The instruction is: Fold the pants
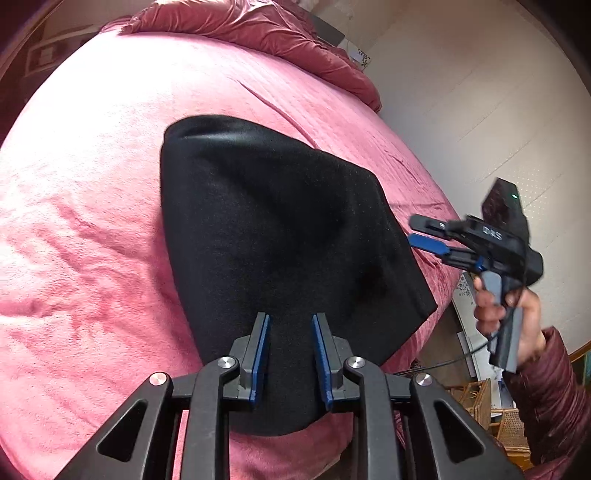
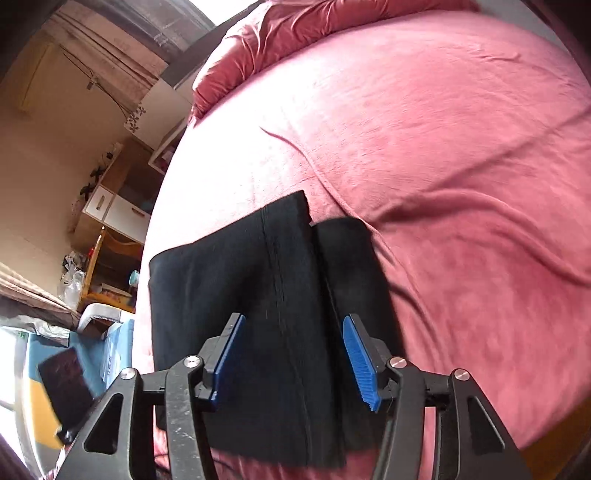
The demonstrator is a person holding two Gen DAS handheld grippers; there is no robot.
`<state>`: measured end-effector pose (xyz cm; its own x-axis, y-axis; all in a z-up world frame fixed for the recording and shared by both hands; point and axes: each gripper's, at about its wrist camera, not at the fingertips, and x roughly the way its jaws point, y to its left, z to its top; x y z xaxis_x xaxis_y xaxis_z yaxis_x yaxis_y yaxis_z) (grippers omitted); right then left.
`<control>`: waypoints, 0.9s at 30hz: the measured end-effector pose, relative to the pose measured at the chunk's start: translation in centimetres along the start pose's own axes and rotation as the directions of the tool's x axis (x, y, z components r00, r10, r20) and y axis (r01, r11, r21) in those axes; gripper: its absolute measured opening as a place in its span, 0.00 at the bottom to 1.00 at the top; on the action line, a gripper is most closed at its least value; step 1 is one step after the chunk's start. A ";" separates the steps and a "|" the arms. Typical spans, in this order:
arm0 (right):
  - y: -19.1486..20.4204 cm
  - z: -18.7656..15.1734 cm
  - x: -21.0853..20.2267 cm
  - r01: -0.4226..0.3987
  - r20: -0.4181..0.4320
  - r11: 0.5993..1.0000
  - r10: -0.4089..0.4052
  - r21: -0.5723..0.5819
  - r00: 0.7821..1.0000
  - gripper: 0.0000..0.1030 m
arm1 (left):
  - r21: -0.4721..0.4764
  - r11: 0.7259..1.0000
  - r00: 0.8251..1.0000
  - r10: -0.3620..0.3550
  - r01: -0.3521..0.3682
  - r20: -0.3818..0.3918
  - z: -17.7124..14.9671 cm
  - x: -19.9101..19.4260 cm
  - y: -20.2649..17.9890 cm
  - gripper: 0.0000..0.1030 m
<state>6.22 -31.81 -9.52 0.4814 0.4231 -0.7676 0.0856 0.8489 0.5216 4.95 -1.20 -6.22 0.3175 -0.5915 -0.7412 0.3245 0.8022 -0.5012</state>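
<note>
The black pants (image 1: 280,236) lie folded into a compact stack on the pink bed (image 1: 92,229). My left gripper (image 1: 290,354) hovers open over the near end of the stack, empty. My right gripper (image 1: 413,232) shows at the right in the left wrist view, off the stack's right edge, jaws apart. In the right wrist view the right gripper (image 2: 295,362) is open and empty above the folded pants (image 2: 258,295), whose layers overlap with a seam running down the middle.
A rumpled pink duvet (image 1: 258,33) is bunched at the head of the bed. The bed edge (image 2: 147,236) drops off to a floor with wooden shelves (image 2: 110,221), bags and a chair. A dark phone-like slab (image 2: 66,384) sits at lower left.
</note>
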 end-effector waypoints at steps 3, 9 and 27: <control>0.4 1.3 2.1 0.034 -0.035 0.999 -0.034 -0.018 0.999 0.60 | -0.002 1.000 1.000 0.011 -0.011 0.025 0.4 -0.9 0.3 0.23; 0.3 1.6 2.9 0.029 -0.065 0.998 -0.033 -0.061 0.997 0.65 | 0.020 0.999 0.997 0.049 -0.050 0.062 2.5 -1.6 0.3 0.24; 0.5 -2.7 1.9 0.179 0.013 0.969 -0.180 -0.173 0.984 0.13 | 0.064 0.919 0.921 0.386 -0.388 0.041 5.7 5.4 -2.4 0.28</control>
<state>4.79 -29.71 -11.72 0.4691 0.2598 -0.8440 0.0180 0.9527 0.3033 10.98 -6.81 -6.52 0.4546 -0.2386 -0.8582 0.2322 0.9619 -0.1444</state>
